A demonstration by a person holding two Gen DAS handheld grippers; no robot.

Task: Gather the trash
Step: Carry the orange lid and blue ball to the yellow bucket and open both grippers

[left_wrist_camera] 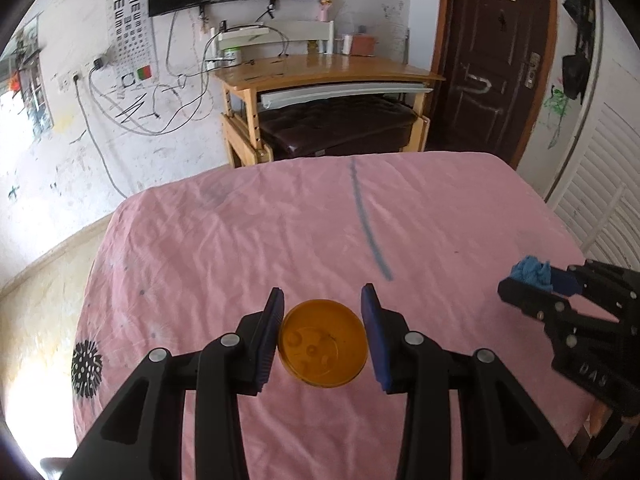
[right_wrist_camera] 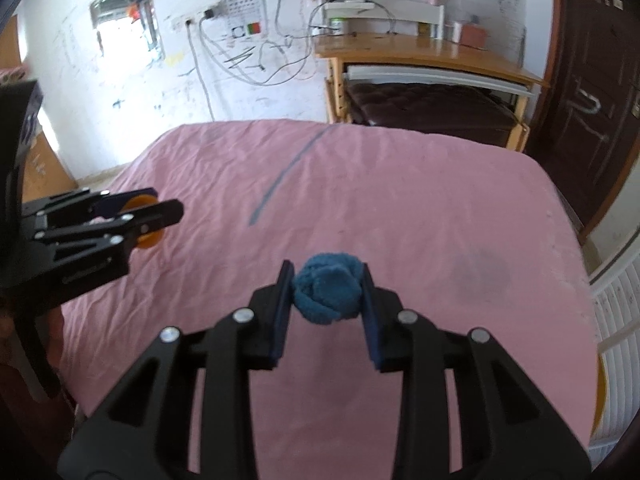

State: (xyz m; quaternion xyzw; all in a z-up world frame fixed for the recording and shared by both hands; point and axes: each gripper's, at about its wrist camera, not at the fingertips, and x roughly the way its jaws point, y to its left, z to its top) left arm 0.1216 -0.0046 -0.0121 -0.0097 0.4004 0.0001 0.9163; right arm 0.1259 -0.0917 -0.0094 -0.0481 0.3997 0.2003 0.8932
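Your right gripper [right_wrist_camera: 326, 294] is clamped across the blue cloth wad [right_wrist_camera: 327, 294], judged soft, light and compressible, so squeeze at mid-bulk; your left gripper [left_wrist_camera: 323, 340] brackets the orange round container [left_wrist_camera: 323, 344] at its sides, pads at or v. near the wall, firm contact not confirmed, judged rigid, light, smooth plastic that may slip. Both items sit above the wrinkled pink sheet [left_wrist_camera: 240, 232], w/ a wooden desk [left_wrist_camera: 320, 72] and dark door [left_wrist_camera: 496, 60] beyond; no bin visible.

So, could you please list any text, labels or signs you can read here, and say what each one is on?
"DAS": embossed on the right gripper body, seen from the left wrist.
"E" symbols, variously rotated: top rows of the eye chart on the wall; lower rows too small to read.
Nothing readable on the orange container or blue cloth ball.
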